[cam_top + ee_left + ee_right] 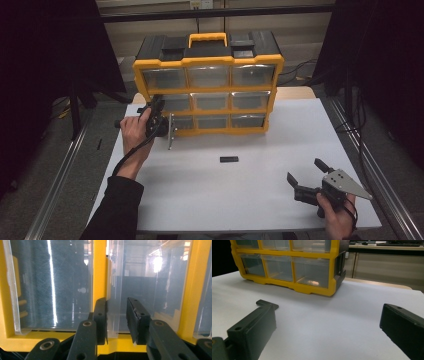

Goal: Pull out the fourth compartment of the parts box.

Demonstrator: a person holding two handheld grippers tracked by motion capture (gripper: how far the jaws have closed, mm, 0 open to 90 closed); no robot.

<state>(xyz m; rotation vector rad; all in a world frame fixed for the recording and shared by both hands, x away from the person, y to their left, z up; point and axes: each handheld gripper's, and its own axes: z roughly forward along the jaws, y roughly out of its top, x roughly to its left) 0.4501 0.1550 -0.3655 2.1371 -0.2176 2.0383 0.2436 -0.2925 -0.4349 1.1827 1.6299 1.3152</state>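
The left gripper (159, 114) is up against the left end of the organizer (207, 85), at its lower drawers. In the left gripper view its jaws straddle the clear handle tab (115, 315) of a drawer (147, 287); one jaw lies against the tab, the other stands a little off it, so the tab sits between them without being pinched. The organizer is yellow and black, with three rows of clear drawers, and stands at the far side of the white table (210, 200). A small black block (229, 159) lies on the table near the middle, in front of the organizer. The right gripper (306, 176) hangs low over the table's near right corner, jaws spread wide with nothing between them, well apart from the organizer.
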